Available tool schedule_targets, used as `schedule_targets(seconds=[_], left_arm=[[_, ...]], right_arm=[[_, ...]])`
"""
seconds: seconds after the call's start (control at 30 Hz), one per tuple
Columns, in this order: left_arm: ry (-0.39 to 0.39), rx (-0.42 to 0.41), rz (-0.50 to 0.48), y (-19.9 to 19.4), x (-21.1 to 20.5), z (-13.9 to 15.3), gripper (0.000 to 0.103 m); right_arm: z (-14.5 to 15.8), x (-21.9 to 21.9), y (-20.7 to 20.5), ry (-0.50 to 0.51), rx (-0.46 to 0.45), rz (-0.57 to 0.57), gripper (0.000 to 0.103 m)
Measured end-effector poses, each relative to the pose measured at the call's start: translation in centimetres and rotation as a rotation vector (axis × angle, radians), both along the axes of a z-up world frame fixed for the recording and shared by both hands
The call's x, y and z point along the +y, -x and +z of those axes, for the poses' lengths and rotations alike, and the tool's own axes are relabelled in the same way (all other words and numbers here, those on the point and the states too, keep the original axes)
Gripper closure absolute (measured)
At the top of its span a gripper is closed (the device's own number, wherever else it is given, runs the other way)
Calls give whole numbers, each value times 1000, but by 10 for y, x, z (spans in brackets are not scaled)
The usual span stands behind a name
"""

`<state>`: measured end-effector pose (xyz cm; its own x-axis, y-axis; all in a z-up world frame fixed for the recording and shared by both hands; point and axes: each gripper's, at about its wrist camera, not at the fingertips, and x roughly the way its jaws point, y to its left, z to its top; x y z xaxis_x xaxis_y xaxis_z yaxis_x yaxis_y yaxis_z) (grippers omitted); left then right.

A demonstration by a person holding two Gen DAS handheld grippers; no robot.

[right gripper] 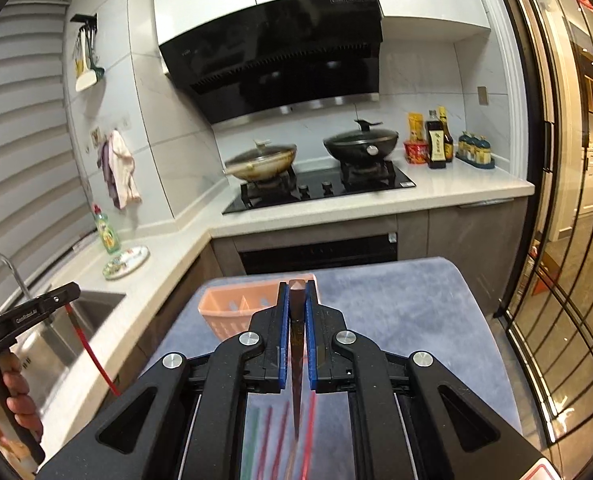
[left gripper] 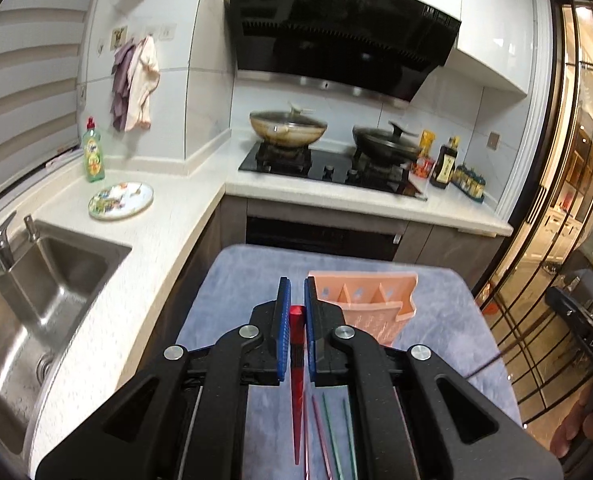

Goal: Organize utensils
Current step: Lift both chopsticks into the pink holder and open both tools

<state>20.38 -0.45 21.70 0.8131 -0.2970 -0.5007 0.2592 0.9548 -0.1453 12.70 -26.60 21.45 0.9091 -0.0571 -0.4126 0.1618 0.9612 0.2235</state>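
Note:
My left gripper [left gripper: 297, 292] is shut on a red chopstick [left gripper: 296, 380] that points down between its blue pads, held above the grey-blue mat [left gripper: 240, 280]. My right gripper [right gripper: 296, 292] is shut on a dark brown chopstick [right gripper: 296, 360], also held above the mat [right gripper: 396, 304]. A pink divided utensil basket [left gripper: 368, 304] lies on the mat just right of the left gripper; in the right wrist view the basket [right gripper: 232, 312] lies just left of and behind the right gripper. Several red and green chopsticks [left gripper: 328, 440] lie on the mat below the grippers, and show in the right wrist view [right gripper: 264, 440].
A steel sink [left gripper: 44, 292] with a tap is at the left. On the counter stand a dish-soap bottle [left gripper: 94, 152] and a patterned plate [left gripper: 121, 201]. Two lidded woks sit on the hob [left gripper: 328, 168], with sauce bottles [left gripper: 444, 164] beside it. A glass door [left gripper: 568, 200] is at the right.

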Motion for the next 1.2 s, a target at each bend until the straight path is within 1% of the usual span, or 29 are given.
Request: schedule_targets(seconds=[0.13,0.23,0.37,0.47,0.57,0.67,0.83,0.9,0.97,1.13,1.17,1.2], left_arm=[[36,-89,15,-21,-11,36,96],[69,-135,18,-41,-20,56,96],[83,-184,21,-64,-36,73,96],[79,-195,23,-82,-47,73,96],[78,-178,17,-99,-57,63,96],[71,-158,15,-110,-62,50,96],[45,-111,15,-125,-66,15,96],[38,-80,20,-133,-65,-2,96],[30,-56,24,-137,-65,-13,96],[14,-10,32,-139,-63,-36,96],[12,-7,37,-137,-62,-38,96],[17,-5,36,-136,-60,-40,96]], right_arm=[[26,0,-38,-6,-59,15,96],[42,2,-70,3,-86,18,96],[50,4,-109,-7,-95,22,96],[50,5,-136,-13,-94,25,96],[44,8,-158,-14,-85,29,96],[27,10,-172,-21,-60,34,96],[-20,7,-184,-38,18,43,96],[-37,5,-185,-47,50,42,96],[-49,4,-185,-51,71,42,96],[-61,5,-184,-47,99,42,96],[-62,5,-181,-46,94,41,94],[-61,5,-180,-42,95,37,88]])
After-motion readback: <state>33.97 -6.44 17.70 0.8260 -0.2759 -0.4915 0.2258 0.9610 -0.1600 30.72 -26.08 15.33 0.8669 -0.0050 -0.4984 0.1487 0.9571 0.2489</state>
